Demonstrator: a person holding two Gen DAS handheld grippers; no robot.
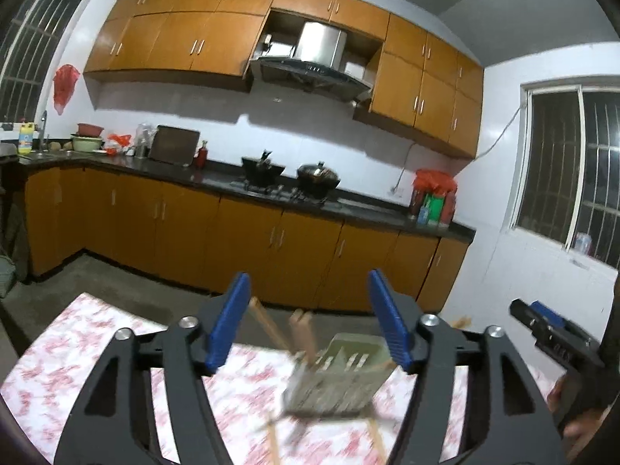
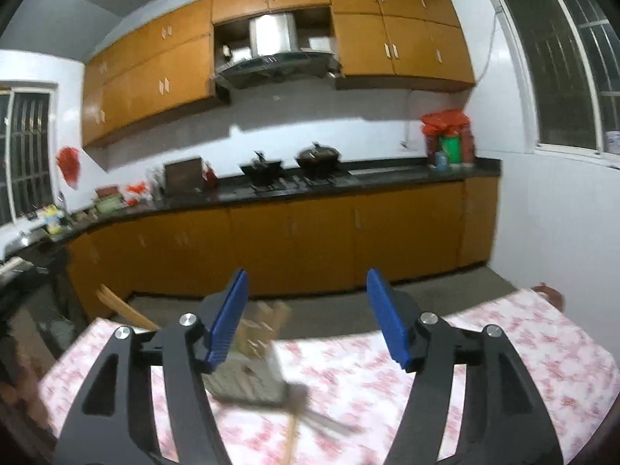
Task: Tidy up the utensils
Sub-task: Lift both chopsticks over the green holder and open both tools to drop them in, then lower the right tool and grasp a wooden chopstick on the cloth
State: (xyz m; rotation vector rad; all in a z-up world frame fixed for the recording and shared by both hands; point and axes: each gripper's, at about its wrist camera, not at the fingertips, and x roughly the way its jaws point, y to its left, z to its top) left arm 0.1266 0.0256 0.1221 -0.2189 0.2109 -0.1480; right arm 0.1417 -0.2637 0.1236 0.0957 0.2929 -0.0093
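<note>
A pale green slotted utensil holder (image 1: 341, 379) stands on the table with the pink floral cloth (image 1: 77, 356); wooden chopsticks (image 1: 302, 333) stick up out of it. My left gripper (image 1: 310, 321) hangs open above and in front of it, nothing between its blue pads (image 1: 226, 329). Loose chopsticks (image 1: 378, 441) and a blurred metal utensil lie on the cloth before the holder. From the right wrist, the holder (image 2: 248, 379) sits low left beside the left pad, with blurred utensils (image 2: 317, 420) lying next to it. My right gripper (image 2: 306, 321) is open and empty; it also shows at the right edge (image 1: 542, 319).
A kitchen counter (image 1: 217, 176) with two black woks (image 1: 263, 172) runs along the far wall, brown cabinets above and below. A wooden chair back (image 2: 124, 310) rises past the table's far left edge. A person's hand (image 1: 573, 414) holds the right gripper. Windows on both sides.
</note>
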